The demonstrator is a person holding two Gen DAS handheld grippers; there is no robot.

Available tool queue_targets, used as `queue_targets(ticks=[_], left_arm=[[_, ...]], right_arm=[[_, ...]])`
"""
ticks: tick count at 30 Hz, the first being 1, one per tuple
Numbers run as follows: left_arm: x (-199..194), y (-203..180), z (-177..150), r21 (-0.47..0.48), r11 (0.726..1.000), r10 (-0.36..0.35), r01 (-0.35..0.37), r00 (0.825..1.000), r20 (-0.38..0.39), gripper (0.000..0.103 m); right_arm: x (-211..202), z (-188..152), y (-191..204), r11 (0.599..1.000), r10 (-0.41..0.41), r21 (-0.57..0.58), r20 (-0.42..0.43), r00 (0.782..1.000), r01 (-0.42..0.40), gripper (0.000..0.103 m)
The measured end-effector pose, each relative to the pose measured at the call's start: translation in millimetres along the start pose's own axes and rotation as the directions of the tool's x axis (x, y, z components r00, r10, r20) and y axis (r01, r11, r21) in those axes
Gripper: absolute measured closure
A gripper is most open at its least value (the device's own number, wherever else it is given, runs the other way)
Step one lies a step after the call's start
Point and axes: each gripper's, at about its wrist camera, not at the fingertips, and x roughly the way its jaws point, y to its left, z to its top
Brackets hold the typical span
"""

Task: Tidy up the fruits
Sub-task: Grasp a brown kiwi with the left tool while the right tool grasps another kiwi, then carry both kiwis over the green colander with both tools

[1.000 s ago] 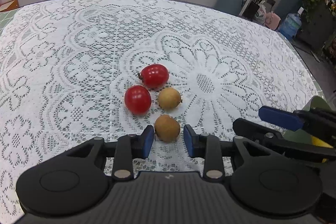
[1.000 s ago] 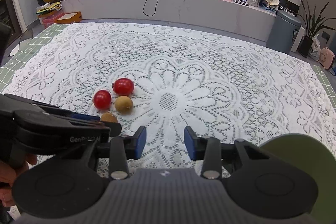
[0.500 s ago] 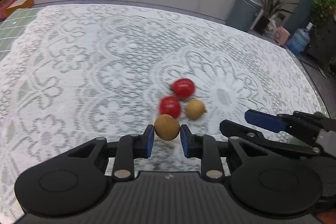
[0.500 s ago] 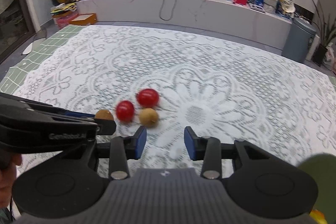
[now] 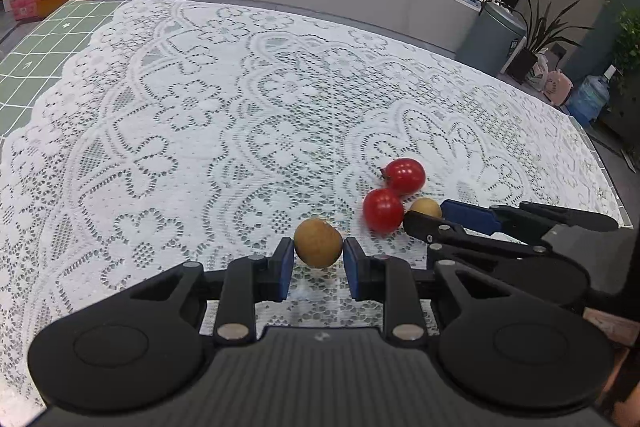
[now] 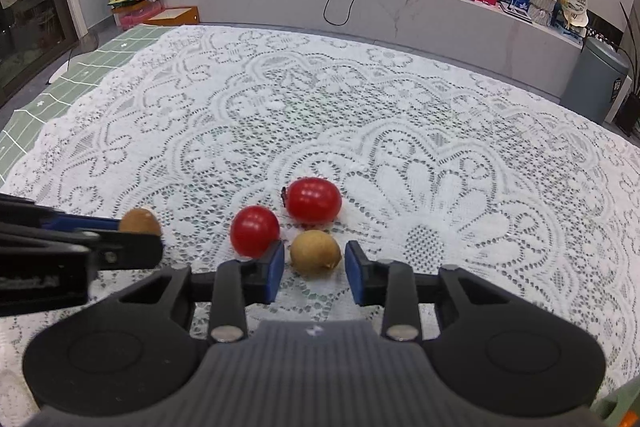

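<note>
Between the left tongs: one brown fruit, blue pads shut on its two flanks, carried clear of the lace cloth. A second ago this same fruit lay on the cloth at the near end of the cluster with the pads standing wide of it; half a second ago they had closed on it. It now hangs off to the left of the remaining three, so the first item counts as taken out of the group.

Between the right tongs: second brown fruit, resting on the cloth, pads spread either side with a gap showing on both flanks, not yet gripping. A second ago these tongs framed bare lace, with the fruits well ahead and to their left.

Just ahead and left of the right tongs: near red tomato, apparently touching the left pad. Beyond it, far red tomato, stem stub to its left.

Judgement: brown items are being parted from red. Closing the right tongs may nudge the near tomato, a round thing apt to roll
</note>
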Motion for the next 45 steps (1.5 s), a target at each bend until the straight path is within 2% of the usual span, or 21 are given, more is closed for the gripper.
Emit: queue_targets(ticks=[2, 12, 22, 30, 35, 40, 45], left_arm=[[-0.2, 1.3, -1.0, -0.002, 1.000, 0.000, 0.000, 1.000, 0.000, 0.073], [-7.3, -3.3, -4.2, 0.001, 1.000, -0.014, 0.014, 1.000, -0.007, 0.073], [-36.6, -27.6, -13.1, 0.039, 0.997, -0.064, 0.065, 0.998, -0.009, 0.073], [-68.8, -72.3, -18.8, 0.116, 0.982, -0.149, 0.149, 0.989, -0.014, 0.073], [-86.5, -117.3, -31.2, 0.218, 0.950, -0.219, 0.222, 0.975, -0.038, 0.073], [-93.9, -163.7, -50.4, 0.319, 0.900, -0.284, 0.299, 0.954, -0.092, 0.073], [-88.0, -201.8, -68.8, 0.387, 0.841, -0.334, 0.378, 0.926, -0.179, 0.073]], right_arm=[[2.2, -0.9, -1.3, 1.000, 0.007, 0.005, -0.006, 1.000, -0.007, 0.078], [-15.4, -3.5, -1.3, 1.000, 0.028, 0.004, 0.016, 0.999, -0.028, 0.078], [-85.5, -18.7, -11.7, 0.998, 0.044, 0.048, 0.042, 0.998, -0.046, 0.078], [-154.9, -45.5, -45.7, 0.988, 0.057, 0.140, 0.061, 0.997, -0.065, 0.078], [-192.2, -68.6, -68.3, 0.981, 0.034, 0.188, 0.078, 0.996, -0.048, 0.078], [-217.0, -97.4, -97.7, 0.966, 0.002, 0.259, 0.062, 0.998, -0.018, 0.078], [-229.0, -128.3, -127.0, 0.937, -0.016, 0.349, 0.032, 0.999, 0.004, 0.078]])
